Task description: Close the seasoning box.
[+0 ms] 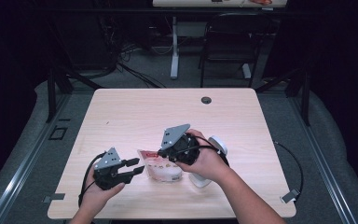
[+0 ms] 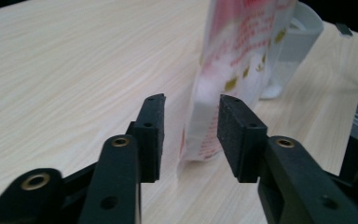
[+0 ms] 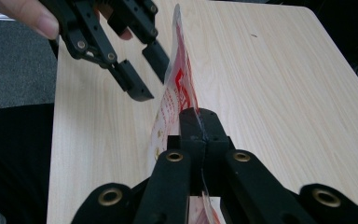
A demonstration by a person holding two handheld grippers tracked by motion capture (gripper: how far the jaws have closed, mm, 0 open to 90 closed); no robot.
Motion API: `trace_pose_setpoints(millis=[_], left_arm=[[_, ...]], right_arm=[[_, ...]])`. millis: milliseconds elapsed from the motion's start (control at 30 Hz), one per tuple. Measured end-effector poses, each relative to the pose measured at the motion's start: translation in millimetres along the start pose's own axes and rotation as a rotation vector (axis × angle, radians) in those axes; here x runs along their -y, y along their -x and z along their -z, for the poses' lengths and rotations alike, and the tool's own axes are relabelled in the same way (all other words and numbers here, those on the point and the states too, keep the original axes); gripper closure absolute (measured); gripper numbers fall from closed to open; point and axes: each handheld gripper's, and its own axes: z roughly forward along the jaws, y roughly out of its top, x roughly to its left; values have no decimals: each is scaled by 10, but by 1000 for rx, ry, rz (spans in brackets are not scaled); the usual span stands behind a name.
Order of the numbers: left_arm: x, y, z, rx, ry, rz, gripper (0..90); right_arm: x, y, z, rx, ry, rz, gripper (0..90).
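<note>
Red-printed plastic pouch (image 3: 177,88) stands pinched in the right gripper's (image 3: 199,135) closed fingers, its free edge between the left gripper's (image 2: 191,130) open fingers

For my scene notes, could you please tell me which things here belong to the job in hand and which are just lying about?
In use:
- plastic bag
- right gripper, clamped on the bag's edge
- left gripper, open at the bag

Lying about:
- white container
- table
- chair

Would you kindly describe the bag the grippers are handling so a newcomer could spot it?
On the wooden table, near its front edge, the bag sits between both grippers. Unlike the plain white container behind it, it is clear plastic with red print, pinched by the right gripper.
</note>
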Motion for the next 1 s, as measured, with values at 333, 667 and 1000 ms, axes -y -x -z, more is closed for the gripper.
trace_pose_setpoints(millis=[333, 667, 1000], left_arm=[[128, 13, -154, 14, -37, -11, 679], [215, -7, -203, 30, -55, -28, 686], [347, -21, -359, 27, -98, -14, 746]], right_arm=[[-4, -3, 67, 1, 31, -8, 900], [-78, 7, 198, 11, 44, 7, 900], [-128, 11, 264, 15, 46, 14, 900]])
